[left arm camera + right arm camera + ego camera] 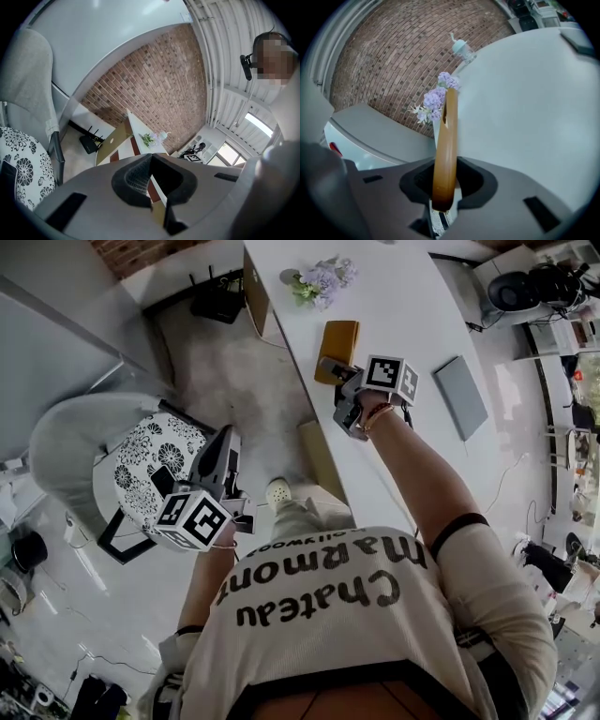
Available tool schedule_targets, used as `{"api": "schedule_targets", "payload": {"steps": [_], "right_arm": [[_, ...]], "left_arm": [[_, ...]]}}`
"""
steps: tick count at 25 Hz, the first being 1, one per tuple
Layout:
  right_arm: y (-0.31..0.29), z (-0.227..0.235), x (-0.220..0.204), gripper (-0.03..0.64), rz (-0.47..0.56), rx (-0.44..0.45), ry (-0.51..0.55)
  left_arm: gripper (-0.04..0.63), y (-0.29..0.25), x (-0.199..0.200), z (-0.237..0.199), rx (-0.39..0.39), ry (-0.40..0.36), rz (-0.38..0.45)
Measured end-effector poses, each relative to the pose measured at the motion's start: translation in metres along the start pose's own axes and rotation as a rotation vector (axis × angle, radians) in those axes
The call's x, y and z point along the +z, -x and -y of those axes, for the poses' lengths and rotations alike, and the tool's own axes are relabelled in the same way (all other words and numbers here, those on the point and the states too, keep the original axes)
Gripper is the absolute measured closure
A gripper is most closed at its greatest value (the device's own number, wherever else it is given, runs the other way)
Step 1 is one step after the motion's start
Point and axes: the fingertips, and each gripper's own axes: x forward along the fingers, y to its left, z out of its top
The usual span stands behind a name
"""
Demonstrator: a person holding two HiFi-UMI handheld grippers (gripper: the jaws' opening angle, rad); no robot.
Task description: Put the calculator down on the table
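- Right gripper (445, 190) clamped on calculator (445, 150); brown cover seen edge-on between the pads, running away from the camera toward the flowers (436, 98).
- In head view, calculator over the white table (412, 324), near its left edge, brown face up, sticking out ahead of the jaws.
- Contact between calculator and table surface: can't tell.
- Left gripper (150, 161) out to the side, off the table, above the chair (150, 474) with the floral cushion; jaws together at the tips, nothing between them.
- Also on the table: grey flat pad (460, 395) right of the right gripper, well apart from the calculator.
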Motion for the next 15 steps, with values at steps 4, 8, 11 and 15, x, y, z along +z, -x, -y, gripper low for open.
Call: {"api": "schedule_targets", "payload": {"steps": [4, 8, 11, 15], "right_arm": [[-0.001, 0.009, 0.007, 0.515, 0.019, -0.025, -0.044], [0.002, 0.013, 0.008, 0.514, 0.028, -0.047, -0.052], [0.007, 0.018, 0.011, 0.511, 0.052, -0.097, -0.027], [0.012, 0.025, 0.014, 0.505, 0.086, -0.176, 0.024]], "left_arm": [[0.594, -0.009, -0.006, 0.003, 0.001, 0.01, -0.013], [0.594, -0.017, -0.009, 0.015, -0.026, -0.005, -0.03], [0.594, -0.021, -0.012, 0.02, -0.025, -0.016, -0.035], [0.594, -0.027, -0.019, 0.022, -0.02, -0.024, -0.061]]}}
